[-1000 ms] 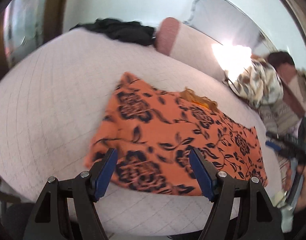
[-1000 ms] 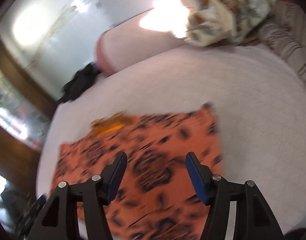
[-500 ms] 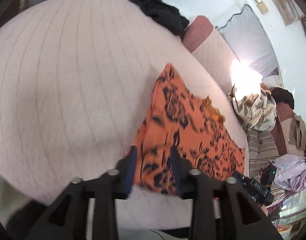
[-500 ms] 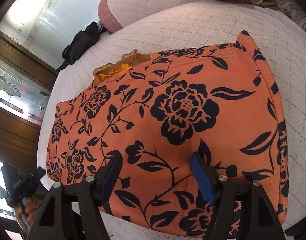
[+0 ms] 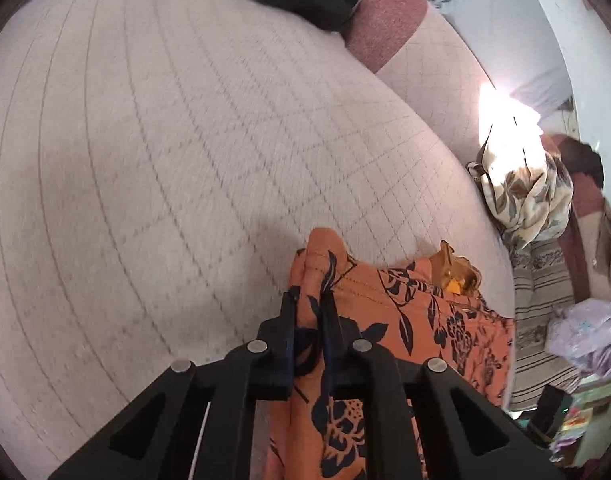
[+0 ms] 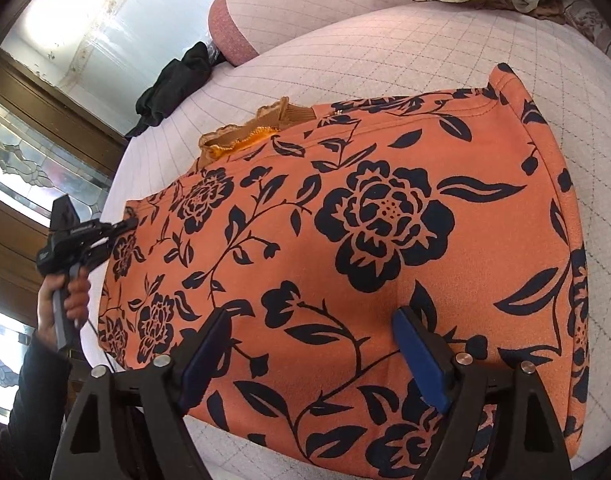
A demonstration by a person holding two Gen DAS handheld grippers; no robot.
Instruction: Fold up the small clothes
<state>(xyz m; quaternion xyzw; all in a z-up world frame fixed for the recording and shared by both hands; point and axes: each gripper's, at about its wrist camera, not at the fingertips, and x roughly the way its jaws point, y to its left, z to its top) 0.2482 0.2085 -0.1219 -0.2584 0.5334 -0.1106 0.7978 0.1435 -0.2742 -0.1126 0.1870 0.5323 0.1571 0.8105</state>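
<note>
An orange garment with dark blue flowers [image 6: 369, 216] lies spread on a quilted pale bed [image 6: 445, 40]. A yellow-brown lace piece [image 6: 245, 132] sticks out from under its far edge. My left gripper [image 5: 310, 300] is shut on the garment's left edge [image 5: 405, 320], which bunches up between the fingers. It also shows in the right wrist view [image 6: 121, 226], pinching that left edge. My right gripper [image 6: 311, 320] is open, just above the garment's near edge with the cloth between its fingers.
A black garment [image 6: 173, 84] lies at the far side of the bed by a pink bolster [image 6: 241, 20]. A floral cloth heap [image 5: 525, 192] sits at the far right, with striped cushions [image 5: 541, 300] and lilac fabric [image 5: 585, 332] beyond.
My left gripper has moved to the garment's left edge and shut on it, lifting the cloth. My right gripper came down close over the near edge and stays open.
</note>
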